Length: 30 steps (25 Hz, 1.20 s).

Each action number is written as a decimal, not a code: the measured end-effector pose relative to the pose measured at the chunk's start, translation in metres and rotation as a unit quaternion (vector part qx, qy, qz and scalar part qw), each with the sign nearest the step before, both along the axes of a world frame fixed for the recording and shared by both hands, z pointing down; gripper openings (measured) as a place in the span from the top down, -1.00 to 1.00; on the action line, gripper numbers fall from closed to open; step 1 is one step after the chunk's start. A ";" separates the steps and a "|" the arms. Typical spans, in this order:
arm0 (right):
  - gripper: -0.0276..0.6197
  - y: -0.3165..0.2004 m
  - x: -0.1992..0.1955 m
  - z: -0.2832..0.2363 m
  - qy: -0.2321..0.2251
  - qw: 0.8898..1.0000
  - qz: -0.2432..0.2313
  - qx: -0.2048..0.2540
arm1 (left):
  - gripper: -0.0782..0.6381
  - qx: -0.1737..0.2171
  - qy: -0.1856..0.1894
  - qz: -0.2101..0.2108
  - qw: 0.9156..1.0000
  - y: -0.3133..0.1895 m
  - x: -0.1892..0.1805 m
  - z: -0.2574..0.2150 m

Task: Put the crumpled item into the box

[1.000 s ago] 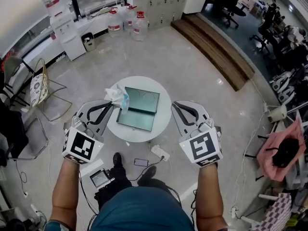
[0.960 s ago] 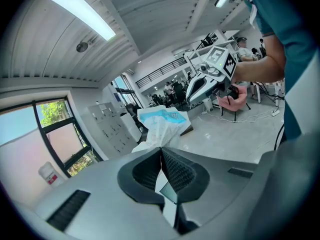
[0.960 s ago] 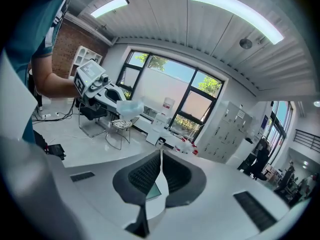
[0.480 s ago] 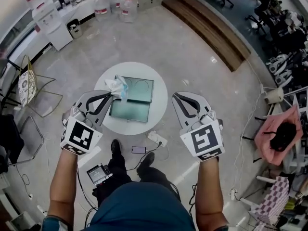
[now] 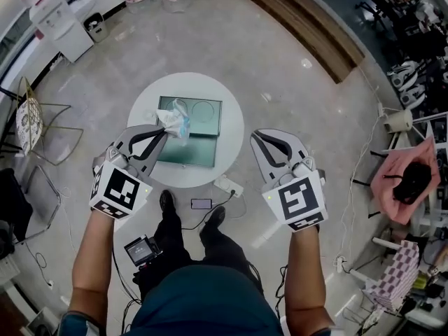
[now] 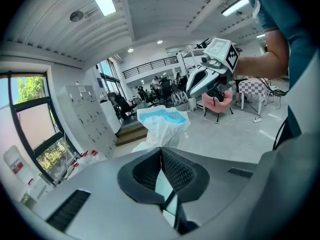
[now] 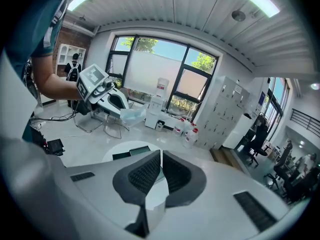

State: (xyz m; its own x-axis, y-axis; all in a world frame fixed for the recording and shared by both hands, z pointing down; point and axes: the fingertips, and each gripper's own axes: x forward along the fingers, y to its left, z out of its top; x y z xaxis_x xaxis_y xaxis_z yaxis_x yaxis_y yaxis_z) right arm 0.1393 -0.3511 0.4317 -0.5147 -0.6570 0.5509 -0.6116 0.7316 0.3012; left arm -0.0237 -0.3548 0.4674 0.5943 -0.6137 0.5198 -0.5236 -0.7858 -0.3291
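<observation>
Since the earlier frame, the crumpled item [image 5: 173, 121], pinched in the left gripper's [image 5: 162, 133] jaws, has shifted from the box's [image 5: 199, 149] corner to over its left side. The item is a thin, soft white-and-blue sheet and the box a shallow green tray on the round white desk [image 5: 227, 128], so a high or off-centre release could let it drift past the rim. The right gripper's [image 5: 255, 137] jaws are pressed together, empty.

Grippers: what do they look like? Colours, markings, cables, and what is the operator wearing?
The left gripper and right gripper match: light grey shells with dark-edged open loops toward the tips, and black fingers with a fine grid texture. Each carries a white marker cube printed with black squares. No cables show on them. The person wears a teal short-sleeved shirt.
</observation>
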 end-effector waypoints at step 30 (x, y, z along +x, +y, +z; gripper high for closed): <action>0.79 -0.030 0.007 0.193 -0.009 0.994 0.042 -0.101 | 0.73 -0.153 -0.032 0.011 0.988 -0.040 0.005 0.254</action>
State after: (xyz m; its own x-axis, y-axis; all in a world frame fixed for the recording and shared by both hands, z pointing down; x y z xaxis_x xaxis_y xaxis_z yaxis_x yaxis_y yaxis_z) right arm 0.1459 -0.3814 0.6246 -0.4745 -0.5741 0.6673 -0.6764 0.7229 0.1409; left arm -0.0186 -0.3950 0.7214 0.5651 -0.4085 0.7168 -0.4908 -0.8648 -0.1059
